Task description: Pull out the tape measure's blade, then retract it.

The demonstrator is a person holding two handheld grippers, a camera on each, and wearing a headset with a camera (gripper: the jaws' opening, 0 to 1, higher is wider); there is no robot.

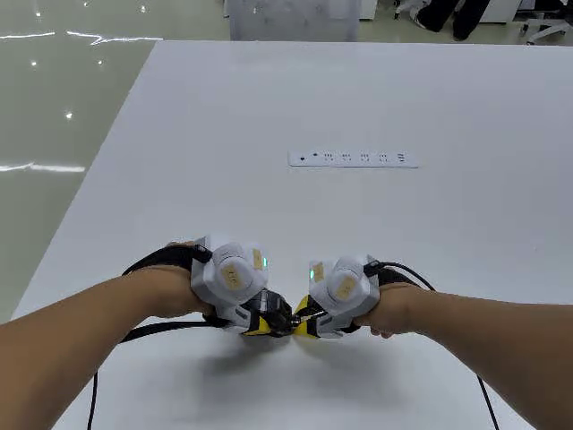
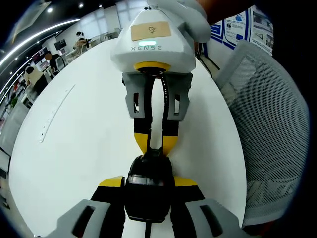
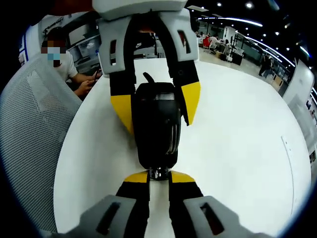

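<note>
Holding the tape measure (image 1: 279,315) close to the desk's (image 1: 376,98) near edge: my left gripper (image 1: 260,321) is clamped across its black case, and my right gripper (image 1: 303,321) is pinched together on the blade tip (image 3: 158,173) at the case mouth. The long axis runs gripper to gripper along that edge, so I judge the pull goes rightward, away from the case. A white power strip (image 1: 353,159) lies mid-desk, well apart.
</note>
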